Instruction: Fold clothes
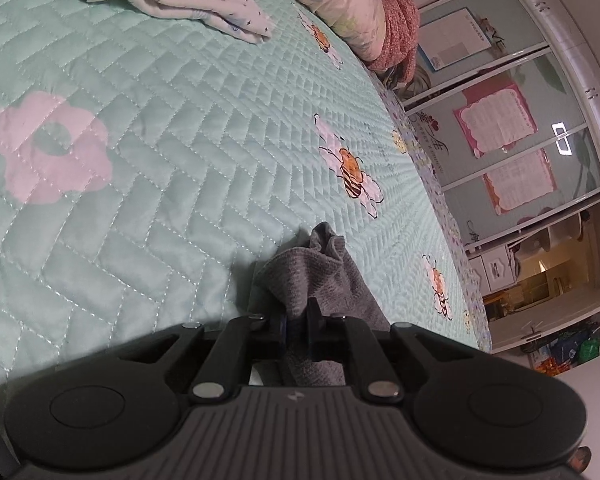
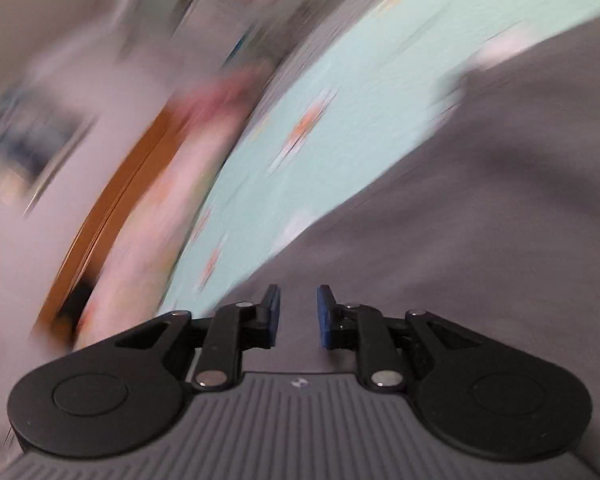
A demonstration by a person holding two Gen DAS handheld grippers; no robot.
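early stage, we judge: left hand-held gripper (image 1: pixel 296 328) pinches the grey garment (image 1: pixel 320 272) bunched on the bed (image 1: pixel 140 160), right hand-held gripper (image 2: pixel 297 312) slightly parted, empty, no fold visible yet.

A bed (image 1: pixel 172 128) is covered by a mint-green quilted spread printed with pink flowers and bees. Past its far edge a wardrobe (image 1: pixel 540 92) with pale sliding doors is seen, pink-bordered sheets (image 1: pixel 496 122) stuck to them. Open shelves (image 1: pixel 540 280) are warmly lit.
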